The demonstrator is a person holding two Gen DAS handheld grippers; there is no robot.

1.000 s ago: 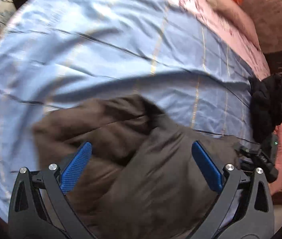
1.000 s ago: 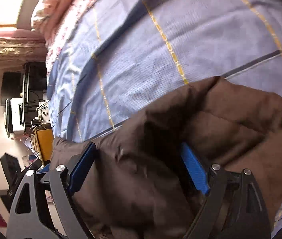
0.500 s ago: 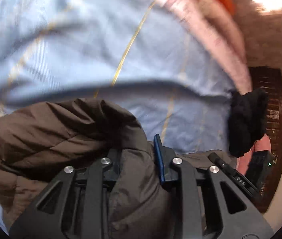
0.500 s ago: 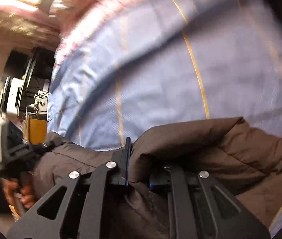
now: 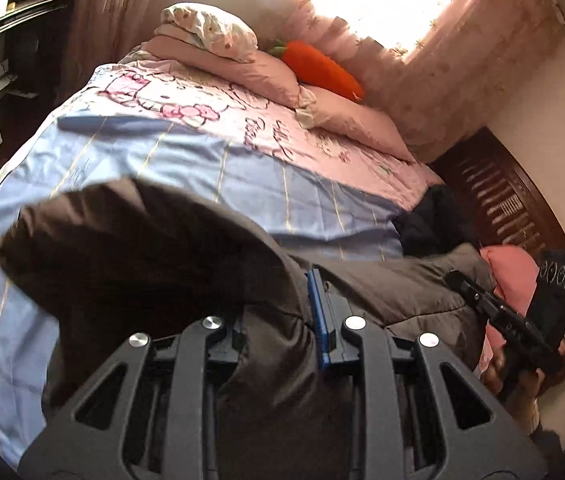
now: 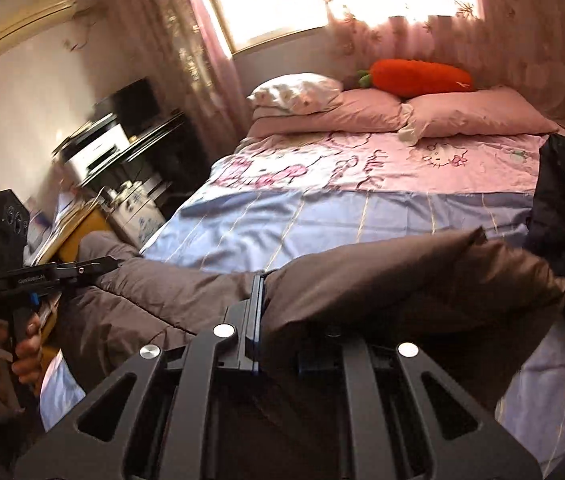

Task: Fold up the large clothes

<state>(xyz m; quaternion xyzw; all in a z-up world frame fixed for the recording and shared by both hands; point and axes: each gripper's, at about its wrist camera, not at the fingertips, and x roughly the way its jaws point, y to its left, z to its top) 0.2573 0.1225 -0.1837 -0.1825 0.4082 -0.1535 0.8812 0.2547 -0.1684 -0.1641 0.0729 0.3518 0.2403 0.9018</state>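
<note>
**Both claws clamped on brown jacket, lifted over bed**

Risen since a second ago: both cameras, then pressed low over blue cloth, now looking across the whole bed toward the window. Closed, too, since that same moment: jaws that stood wide apart, now pinched together on fabric.

Left gripper (image 5: 278, 320): jaws drawn almost together, a thick fold of the brown puffer jacket (image 5: 154, 248) bunched between the blue pads (image 5: 318, 320). Seen again from the right wrist view at far left (image 6: 106, 264), gripped by a bare hand (image 6: 22, 344), tip buried in the jacket's edge.

Right gripper (image 6: 282, 320): likewise nearly closed, clamped on a padded fold of the same jacket (image 6: 402, 280). Visible from the left wrist view at the right edge (image 5: 454, 280), nose against the fabric.

Jacket stretched between the two claws at the near end of the bed, a quilted span (image 6: 154, 292) sagging between them, outer ends drooping past each gripper.

Beneath and beyond: blue striped sheet (image 5: 162, 152), then a pink cartoon-cat quilt (image 6: 362, 164), pink pillows (image 6: 478, 116) and an orange carrot plush (image 6: 422, 74) against the curtained window. Dark garment (image 5: 430, 220) heaped on the bed's right side, just beside the jacket. Cluttered desk (image 6: 110, 152) off to the left of the bed.
</note>
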